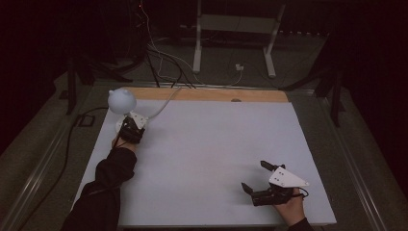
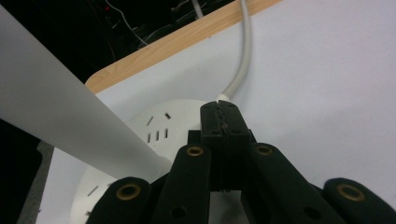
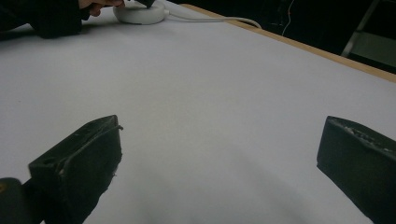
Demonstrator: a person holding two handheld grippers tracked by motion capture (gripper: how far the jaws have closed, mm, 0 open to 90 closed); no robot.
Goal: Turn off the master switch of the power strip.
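Pressing down, the left tongs (image 2: 219,116), pinched together, sit on the lamp base (image 2: 154,126) at the table's far-left corner. The right tongs (image 1: 257,178) rest spread, well apart near the front edge.

dim room, dark surroundings; white table (image 1: 211,159) evenly lit, soft shadows; near jaws blurred in gripper views.

White table (image 1: 207,159) carries a lamp base (image 2: 154,128).

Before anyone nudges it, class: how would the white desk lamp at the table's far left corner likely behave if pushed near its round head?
The lamp would probably tip rather than slide: its head sits high above a small round base. Its smooth white plastic looks light and slippery. The grey cord might tug it back.
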